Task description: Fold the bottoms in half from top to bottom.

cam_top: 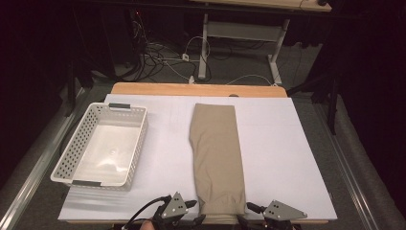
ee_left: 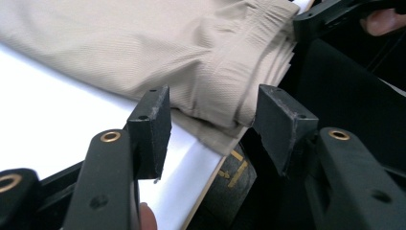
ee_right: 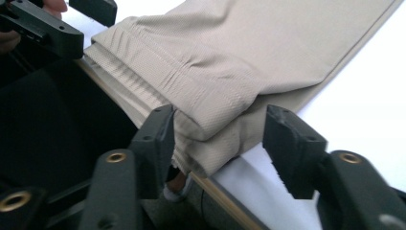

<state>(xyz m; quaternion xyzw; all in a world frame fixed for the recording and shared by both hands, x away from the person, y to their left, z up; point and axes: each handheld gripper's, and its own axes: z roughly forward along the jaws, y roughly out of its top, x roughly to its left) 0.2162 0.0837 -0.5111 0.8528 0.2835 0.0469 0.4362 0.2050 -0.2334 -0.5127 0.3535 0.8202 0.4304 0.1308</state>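
Here the folded beige trousers (cam_top: 216,158) lie lengthwise on the white table cover (cam_top: 282,158), their waistband end at the near edge, right between the two grippers.

The left gripper (ee_left: 210,124) has its fingers (ee_left: 152,127) spread apart. The left corner of the waistband sits in the gap between them, nearer the far tips, but neither pad presses on the cloth; a strip of white cover shows beside the left-hand finger in the left gripper view. Below the fingers the table edge drops away into dark.

The right gripper (ee_right: 218,139) also stands with its fingers (ee_right: 291,143) apart. The right corner of the waistband bulges between them; the left-hand finger in the right gripper view lies just against the fold, and whether it truly touches I cannot tell, while the other finger is clear of the cloth with white cover beside it.

In the high view the left gripper (cam_top: 191,211) and right gripper (cam_top: 249,213) flank the near end of the trousers. A white basket (cam_top: 72,153) stands well off to the left of the left fingers.
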